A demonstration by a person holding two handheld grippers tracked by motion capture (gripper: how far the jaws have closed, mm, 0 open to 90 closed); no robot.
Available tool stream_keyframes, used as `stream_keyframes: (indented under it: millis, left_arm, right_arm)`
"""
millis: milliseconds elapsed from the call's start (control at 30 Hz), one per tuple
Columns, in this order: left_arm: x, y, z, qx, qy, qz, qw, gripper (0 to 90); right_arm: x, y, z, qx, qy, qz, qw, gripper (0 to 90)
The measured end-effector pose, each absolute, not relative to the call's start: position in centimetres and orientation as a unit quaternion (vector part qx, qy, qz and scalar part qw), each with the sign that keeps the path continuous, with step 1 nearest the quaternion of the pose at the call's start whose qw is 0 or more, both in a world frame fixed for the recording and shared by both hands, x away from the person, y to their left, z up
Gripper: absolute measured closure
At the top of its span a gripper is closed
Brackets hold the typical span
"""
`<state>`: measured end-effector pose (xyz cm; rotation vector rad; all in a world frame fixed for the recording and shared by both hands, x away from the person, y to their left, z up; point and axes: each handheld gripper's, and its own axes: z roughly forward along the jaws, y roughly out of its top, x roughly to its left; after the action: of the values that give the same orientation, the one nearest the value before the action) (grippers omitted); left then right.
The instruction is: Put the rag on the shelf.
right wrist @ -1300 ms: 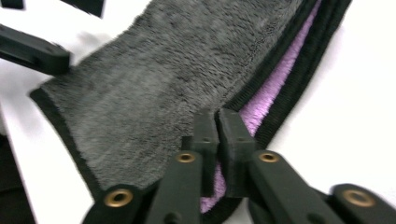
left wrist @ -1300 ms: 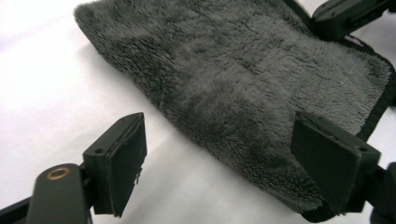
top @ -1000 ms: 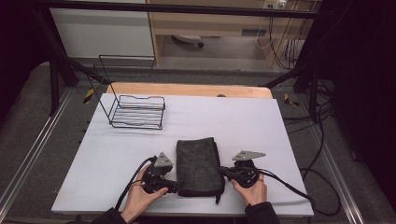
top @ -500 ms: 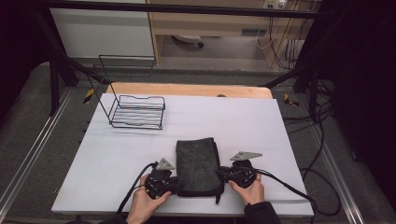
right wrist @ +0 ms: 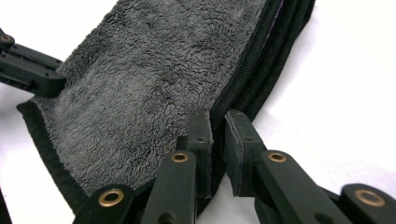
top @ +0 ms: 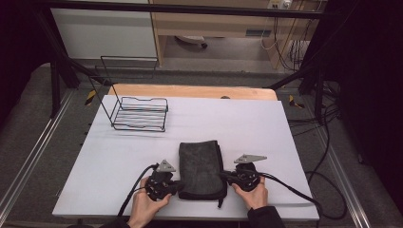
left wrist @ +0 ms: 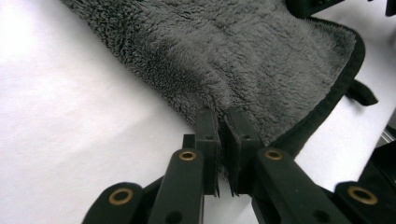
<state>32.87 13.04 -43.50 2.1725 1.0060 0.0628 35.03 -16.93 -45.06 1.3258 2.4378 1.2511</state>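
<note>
The folded grey towel (top: 201, 168) lies on the white table (top: 247, 123), its long axis running away from the person, well nearer than the wire basket (top: 139, 113), which holds nothing. The left tongs (top: 177, 187) have just closed and pinch the towel's near left edge; the right tongs (top: 227, 175) pinch its right edge, so each hand flanks the towel's near end, equally close

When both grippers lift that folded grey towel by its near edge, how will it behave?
The towel will probably sag and unfold, since it is soft pile in stacked layers. It looks light, and the fuzzy surface should hold well in the left gripper and right gripper, whose jaws pinch its edges.
</note>
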Motion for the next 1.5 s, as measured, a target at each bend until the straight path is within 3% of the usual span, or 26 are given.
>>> stream_keyframes:
  millis: [433, 567, 600, 633, 667, 733, 900, 1200, 1500]
  left_arm:
    - [32.7, 15.0, -43.2, 0.862, 0.371, 0.042, 0.343, 82.6]
    - [32.7, 15.1, -43.1, 0.866, 0.362, 0.061, 0.339, 65.9]
    - [32.7, 15.2, -43.0, 0.868, 0.36, 0.066, 0.337, 65.9]
    - [32.9, 15.5, -42.7, 0.865, 0.361, 0.072, 0.34, 55.6]
    - [32.9, 15.5, -42.7, 0.865, 0.361, 0.072, 0.34, 51.6]
    - [33.2, 15.8, -42.5, 0.866, 0.356, 0.075, 0.343, 48.3]
    - [34.0, 16.5, -41.9, 0.862, 0.362, 0.079, 0.347, 31.4]
    - [36.0, 17.6, -40.0, 0.851, 0.369, 0.089, 0.362, 9.2]
    - [38.7, 16.9, -39.0, 0.846, 0.381, 0.109, 0.358, 5.2]
  right_arm:
    - [34.3, -15.0, -45.4, 0.431, 0.792, 0.431, 0.036, 78.3]
    - [34.5, -15.4, -45.1, 0.418, 0.794, 0.437, 0.061, 62.0]
    - [34.5, -15.4, -45.1, 0.418, 0.794, 0.437, 0.061, 62.0]
    - [34.6, -15.6, -44.9, 0.415, 0.793, 0.44, 0.071, 53.5]
    - [34.7, -15.8, -44.8, 0.414, 0.792, 0.442, 0.074, 50.7]
    - [34.8, -15.9, -44.8, 0.413, 0.792, 0.444, 0.076, 46.8]
    - [35.2, -16.4, -44.6, 0.407, 0.797, 0.438, 0.086, 24.0]
    - [35.6, -17.4, -44.2, 0.406, 0.791, 0.451, 0.083, 8.7]
    - [35.6, -18.0, -44.0, 0.401, 0.792, 0.452, 0.086, 3.7]
